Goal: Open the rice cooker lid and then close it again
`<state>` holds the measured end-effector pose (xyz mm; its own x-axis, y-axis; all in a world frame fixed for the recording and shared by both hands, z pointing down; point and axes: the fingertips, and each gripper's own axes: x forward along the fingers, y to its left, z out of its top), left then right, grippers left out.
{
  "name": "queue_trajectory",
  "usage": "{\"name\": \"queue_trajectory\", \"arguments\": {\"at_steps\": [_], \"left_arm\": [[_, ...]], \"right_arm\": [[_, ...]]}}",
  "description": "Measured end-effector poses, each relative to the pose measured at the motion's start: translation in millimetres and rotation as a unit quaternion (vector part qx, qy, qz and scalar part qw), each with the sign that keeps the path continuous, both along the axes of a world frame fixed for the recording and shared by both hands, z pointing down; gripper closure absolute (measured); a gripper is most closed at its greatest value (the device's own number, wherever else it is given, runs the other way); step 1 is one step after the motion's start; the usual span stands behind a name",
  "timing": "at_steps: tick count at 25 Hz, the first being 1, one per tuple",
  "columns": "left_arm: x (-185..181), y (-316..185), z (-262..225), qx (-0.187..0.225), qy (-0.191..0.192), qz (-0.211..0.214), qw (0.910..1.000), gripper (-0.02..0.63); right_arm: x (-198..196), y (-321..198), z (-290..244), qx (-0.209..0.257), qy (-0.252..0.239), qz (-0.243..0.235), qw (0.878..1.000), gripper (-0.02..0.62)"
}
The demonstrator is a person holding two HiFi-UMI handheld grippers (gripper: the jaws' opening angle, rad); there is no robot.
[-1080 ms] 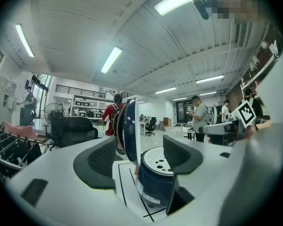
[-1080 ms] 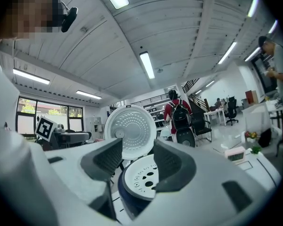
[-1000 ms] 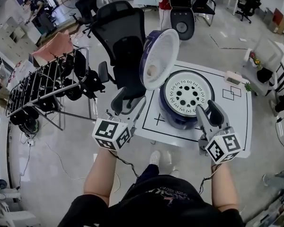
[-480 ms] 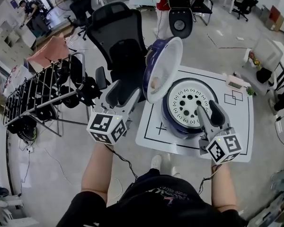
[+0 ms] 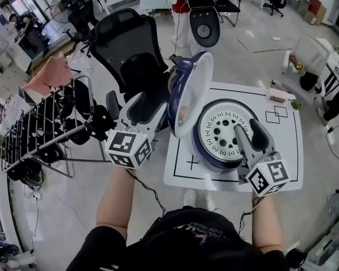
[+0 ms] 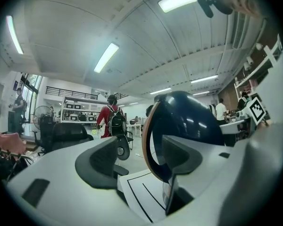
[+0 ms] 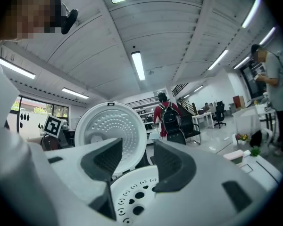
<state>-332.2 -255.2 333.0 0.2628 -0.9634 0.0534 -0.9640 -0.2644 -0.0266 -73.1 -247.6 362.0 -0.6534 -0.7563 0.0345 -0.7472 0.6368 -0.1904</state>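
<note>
Lid (image 5: pixel 191 92) is standing fully open at frame centre, hinged up off the rice cooker (image 5: pixel 199 147) on the white worktop (image 5: pixel 282 151). Over the last second my left tool (image 5: pixel 150 114) is climbing from the lower left up toward the lid's dark outer shell. Its jaws are sitting apart with the lid rim showing in the gap, clamping nothing; contact I can't confirm. Right tool (image 5: pixel 247 130) is barely moving, hovering over the perforated inner plate (image 5: pixel 220 130), jaws apart, empty. Reading it as: opening half is done, and I'm setting up to push the lid back down.
</note>
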Motion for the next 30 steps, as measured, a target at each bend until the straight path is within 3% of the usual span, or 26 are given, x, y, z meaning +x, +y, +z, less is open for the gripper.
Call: {"name": "queue_trajectory", "arguments": {"at_steps": [10,18,25,30], "left_arm": [[22,-44,-9,0.012,-0.025,0.06,0.9978,0.313],[35,-69,-10,0.018,-0.051,0.083,0.9951,0.334],[46,-76,-8,0.016,-0.051,0.116,0.9918,0.382],[58,-74,-6,0.014,-0.051,0.146,0.9878,0.466]], "right_arm": [[6,-11,-4,0.009,-0.004,0.043,0.999,0.397],[13,-14,-2,0.009,-0.002,0.067,0.998,0.399],[19,-17,0,0.007,-0.001,0.082,0.997,0.397],[23,-17,3,0.004,-0.001,0.09,0.996,0.397]]}}
